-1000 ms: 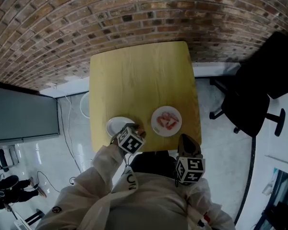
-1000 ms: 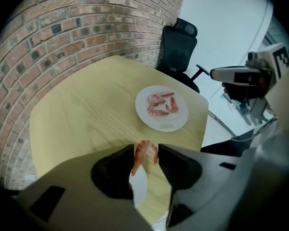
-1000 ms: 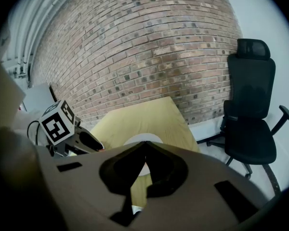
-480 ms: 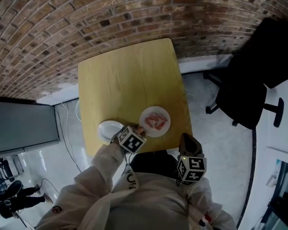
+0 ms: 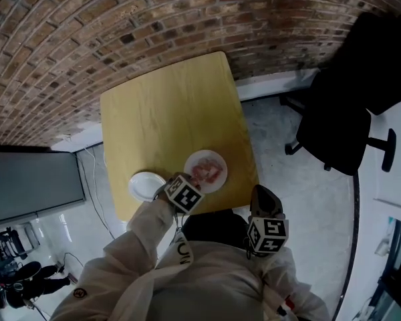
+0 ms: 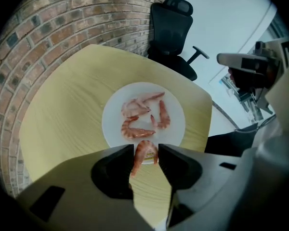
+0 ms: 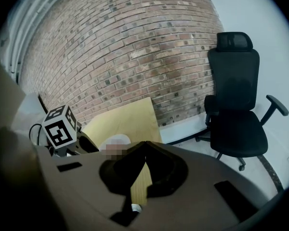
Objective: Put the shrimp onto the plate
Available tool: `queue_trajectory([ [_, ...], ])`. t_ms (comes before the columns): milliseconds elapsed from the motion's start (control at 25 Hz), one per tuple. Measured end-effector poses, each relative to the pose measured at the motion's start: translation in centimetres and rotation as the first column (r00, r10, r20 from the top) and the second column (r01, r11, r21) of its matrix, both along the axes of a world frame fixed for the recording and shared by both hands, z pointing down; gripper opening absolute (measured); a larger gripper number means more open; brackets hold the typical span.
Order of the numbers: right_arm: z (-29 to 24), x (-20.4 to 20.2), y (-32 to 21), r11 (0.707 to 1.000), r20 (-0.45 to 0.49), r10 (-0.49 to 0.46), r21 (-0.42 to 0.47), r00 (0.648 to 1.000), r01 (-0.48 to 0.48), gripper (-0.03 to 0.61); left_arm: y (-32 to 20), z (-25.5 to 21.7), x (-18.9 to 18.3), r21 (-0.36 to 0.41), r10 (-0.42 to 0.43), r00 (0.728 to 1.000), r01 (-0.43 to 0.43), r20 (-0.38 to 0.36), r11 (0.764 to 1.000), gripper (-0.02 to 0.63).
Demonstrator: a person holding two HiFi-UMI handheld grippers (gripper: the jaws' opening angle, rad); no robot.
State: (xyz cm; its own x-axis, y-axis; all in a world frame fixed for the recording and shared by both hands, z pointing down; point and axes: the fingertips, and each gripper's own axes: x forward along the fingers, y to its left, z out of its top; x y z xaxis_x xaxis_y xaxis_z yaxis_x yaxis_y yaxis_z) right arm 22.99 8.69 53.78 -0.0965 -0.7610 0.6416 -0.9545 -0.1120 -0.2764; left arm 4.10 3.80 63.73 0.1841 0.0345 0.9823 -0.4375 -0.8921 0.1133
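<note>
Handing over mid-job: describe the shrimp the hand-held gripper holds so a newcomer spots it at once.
On the yellow table by the brick wall sits a white plate holding several shrimp. At its near edge, one curled pink shrimp hangs pinched in the left hand-held gripper, the only one not lying on the plate.

Wooden table point(image 5: 167, 105) — shrimp plate point(image 5: 218, 160), small plate point(image 5: 144, 186) near edge.

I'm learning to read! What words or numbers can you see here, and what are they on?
No text here reads clearly.
Left marker cube and right marker cube: black-and-white square patterns only, no letters.
White jacket print: too small and blurred to read.
Round sleeve patch: too small to read.
</note>
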Motion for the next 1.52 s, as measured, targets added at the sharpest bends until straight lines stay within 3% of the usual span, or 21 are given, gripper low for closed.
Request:
queue_trajectory([
  [600, 1.1, 2.8, -0.4, 0.999, 0.029, 0.040, -0.024, 0.999, -0.039, 0.023, -1.9, 0.6, 2.1, -0.022, -0.030, 0.999, 0.030, 0.036, 0.999, 0.161],
  [1000, 1.1, 2.8, -1.0, 0.999, 0.031, 0.036, -0.030, 0.999, -0.035, 0.023, -1.4, 0.3, 2.8, -0.066, -0.033, 0.999, 0.033, -0.001, 0.997, 0.163],
  [1520, 0.7, 1.5, -1.5, 1.000, 0.023, 0.008, -0.025, 1.000, -0.007, 0.023, -1.9, -0.6, 2.1, -0.031, -0.055, 0.998, 0.053, -0.043, 0.998, 0.163],
])
